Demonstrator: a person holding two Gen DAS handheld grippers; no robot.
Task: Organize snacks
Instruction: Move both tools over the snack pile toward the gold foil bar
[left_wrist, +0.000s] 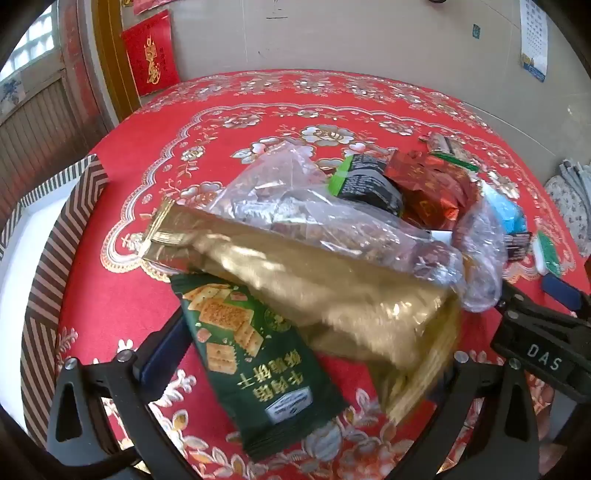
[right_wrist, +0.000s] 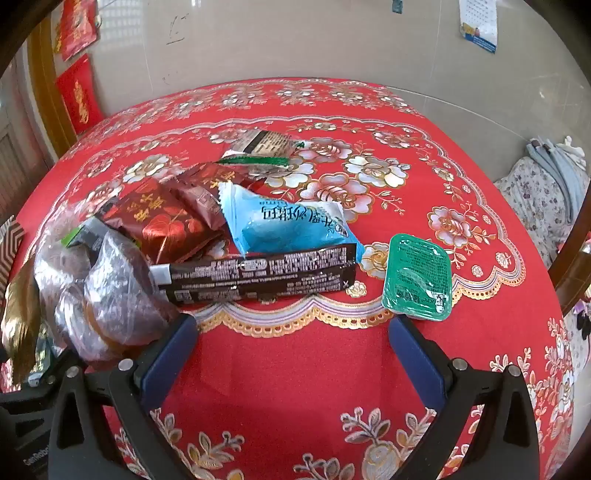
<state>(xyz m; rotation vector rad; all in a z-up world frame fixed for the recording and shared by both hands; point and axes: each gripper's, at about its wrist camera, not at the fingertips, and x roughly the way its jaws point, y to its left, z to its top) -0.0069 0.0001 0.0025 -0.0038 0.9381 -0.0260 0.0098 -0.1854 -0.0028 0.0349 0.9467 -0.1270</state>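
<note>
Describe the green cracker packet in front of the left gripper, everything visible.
The green cracker packet is a dark green, glossy plastic pouch, sealed, printed with square crackers, pale Chinese characters and a small white label. It lies flat on the red tablecloth, turned at an angle, its print upside down to the camera. Its top edge is tucked under the gold bag. It lies between the open fingers of the left gripper, near one blue pad; contact is unclear.

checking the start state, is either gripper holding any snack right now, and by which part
Nothing is held. The right gripper stands wide open over bare tablecloth. The left gripper is also wide open, the green cracker packet and gold bag lying unclamped between its fingers.
</note>
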